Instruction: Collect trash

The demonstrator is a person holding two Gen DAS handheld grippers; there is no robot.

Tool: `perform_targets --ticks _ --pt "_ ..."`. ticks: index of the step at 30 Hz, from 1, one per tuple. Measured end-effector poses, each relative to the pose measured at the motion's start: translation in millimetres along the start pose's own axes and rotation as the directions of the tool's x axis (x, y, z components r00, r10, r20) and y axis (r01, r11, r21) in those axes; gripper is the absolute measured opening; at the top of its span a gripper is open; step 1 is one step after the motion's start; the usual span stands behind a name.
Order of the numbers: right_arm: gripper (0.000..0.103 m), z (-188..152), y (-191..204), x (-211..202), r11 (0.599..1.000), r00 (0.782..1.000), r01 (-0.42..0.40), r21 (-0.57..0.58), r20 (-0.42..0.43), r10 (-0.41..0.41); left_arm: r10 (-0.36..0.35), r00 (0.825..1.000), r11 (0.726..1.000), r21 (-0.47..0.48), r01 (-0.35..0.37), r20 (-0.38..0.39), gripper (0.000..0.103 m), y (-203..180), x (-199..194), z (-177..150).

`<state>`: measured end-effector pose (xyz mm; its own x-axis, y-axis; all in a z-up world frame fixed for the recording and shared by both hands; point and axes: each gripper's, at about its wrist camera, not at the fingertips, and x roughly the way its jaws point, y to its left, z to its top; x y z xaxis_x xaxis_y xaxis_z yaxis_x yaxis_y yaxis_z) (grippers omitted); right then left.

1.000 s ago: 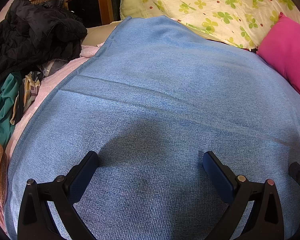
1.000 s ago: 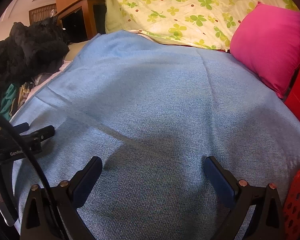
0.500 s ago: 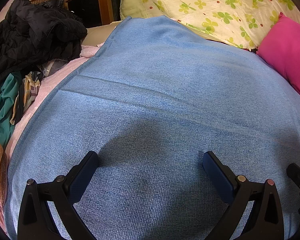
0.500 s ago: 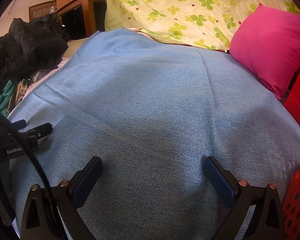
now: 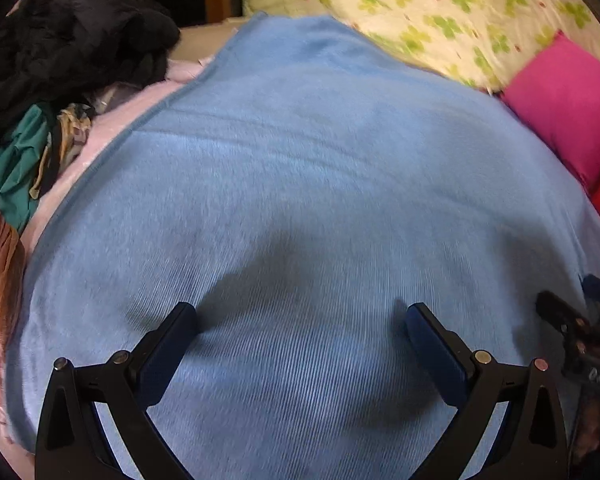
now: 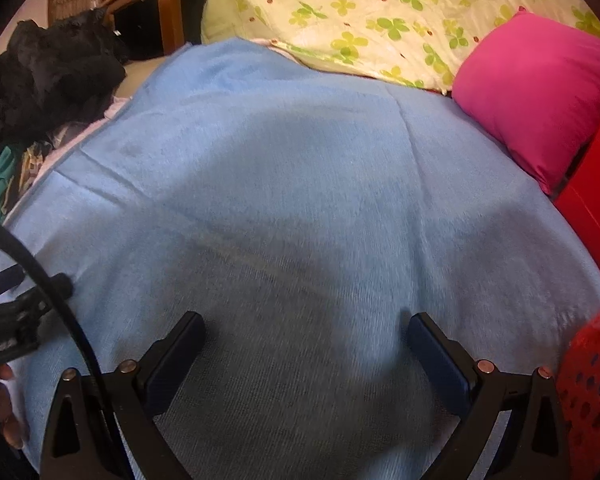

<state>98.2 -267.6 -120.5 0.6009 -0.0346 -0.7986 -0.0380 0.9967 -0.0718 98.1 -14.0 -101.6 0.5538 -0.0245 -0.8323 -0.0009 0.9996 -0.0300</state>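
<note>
Bedroom clutter frames a bed covered by a wide blue blanket [image 5: 320, 184], and both cameras look along it toward the headboard side. Going from the left, a heap of black clothes [image 5: 68, 40] lies at the edge, with a green garment [image 5: 8, 176] and some patterned cloth below it; behind them is a wooden cabinet [image 6: 156, 12]. In the middle the blanket is bare, with only soft folds. Further right is a yellow quilt with green clover print [image 6: 380, 12], then a pink pillow [image 6: 532, 92] just beside a red surface, and at the lower right corner of the right wrist view a red perforated basket [image 6: 592, 392], probably the place for the trash. The left gripper [image 5: 300, 320] hovers over the blanket with its jaws spread wide and nothing between them; the right gripper [image 6: 306, 328] is the same, released and empty. I cannot see any piece of trash in either view, so where the task's thing is cannot be told from these pictures. My judgement is that the collecting is either at its very beginning or the visible area is already cleaned; what is left is to find trash outside this area and bring it to the basket. Compared with half a second ago, both views are now blurred and shifted slightly: the cameras moved a little, and the right gripper shows more at the edge of the left view, while both claws remained open.
</note>
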Motion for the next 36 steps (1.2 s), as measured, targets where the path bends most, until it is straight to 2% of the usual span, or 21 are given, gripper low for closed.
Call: perform_targets --ticks 2,3,5,6,7,10,13,18,20,27,31,36 --pt "0.103 -4 3 -8 1.000 0.999 0.014 0.013 -0.035 -0.014 0.035 0.997 0.999 0.028 -0.034 -0.061 0.103 4 -6 -2" --pt "0.103 -7 5 -17 0.999 0.999 0.023 0.024 -0.049 -0.022 0.087 0.994 0.995 0.047 -0.084 -0.063 0.103 6 -13 -4" --pt "0.103 -10 7 -40 0.999 1.000 0.029 0.027 -0.009 -0.029 0.211 0.977 0.973 0.097 -0.211 0.003 0.103 5 -33 -8" --pt "0.103 -11 9 -50 0.999 0.999 0.032 0.022 0.016 -0.033 0.247 0.968 0.961 0.116 -0.251 0.045 0.103 2 -47 -9" --pt "0.103 -11 12 -70 0.999 0.998 0.037 0.009 0.060 -0.037 0.247 0.966 0.959 0.127 -0.255 0.077 0.103 0 -63 -10" --pt "0.103 -10 13 -129 0.999 0.986 0.042 -0.001 0.163 -0.041 0.169 0.974 0.970 0.147 -0.191 0.154 0.103 -15 -115 -9" --pt "0.103 -12 6 -185 0.999 0.968 0.050 0.022 0.244 -0.054 0.074 0.969 0.972 0.199 -0.123 0.234 0.103 -42 -165 -8" --pt "0.103 -26 -17 -278 0.992 0.919 0.099 0.082 0.375 -0.123 -0.069 0.937 0.953 0.302 -0.040 0.342 0.103 -96 -235 -14" --pt "0.103 -37 -29 -318 0.983 0.891 0.141 0.116 0.418 -0.177 -0.131 0.919 0.939 0.343 -0.006 0.373 0.103 -117 -264 -20" --pt "0.103 -70 -60 -404 0.942 0.830 0.259 0.211 0.450 -0.329 -0.262 0.865 0.884 0.466 0.037 0.428 0.103 -171 -327 -31" --pt "0.103 -78 -75 -433 0.916 0.801 0.300 0.266 0.451 -0.393 -0.309 0.845 0.859 0.510 0.052 0.436 0.103 -186 -350 -41" --pt "0.103 -85 -81 -455 0.893 0.776 0.343 0.290 0.449 -0.444 -0.330 0.834 0.847 0.529 0.055 0.442 0.103 -199 -367 -46"
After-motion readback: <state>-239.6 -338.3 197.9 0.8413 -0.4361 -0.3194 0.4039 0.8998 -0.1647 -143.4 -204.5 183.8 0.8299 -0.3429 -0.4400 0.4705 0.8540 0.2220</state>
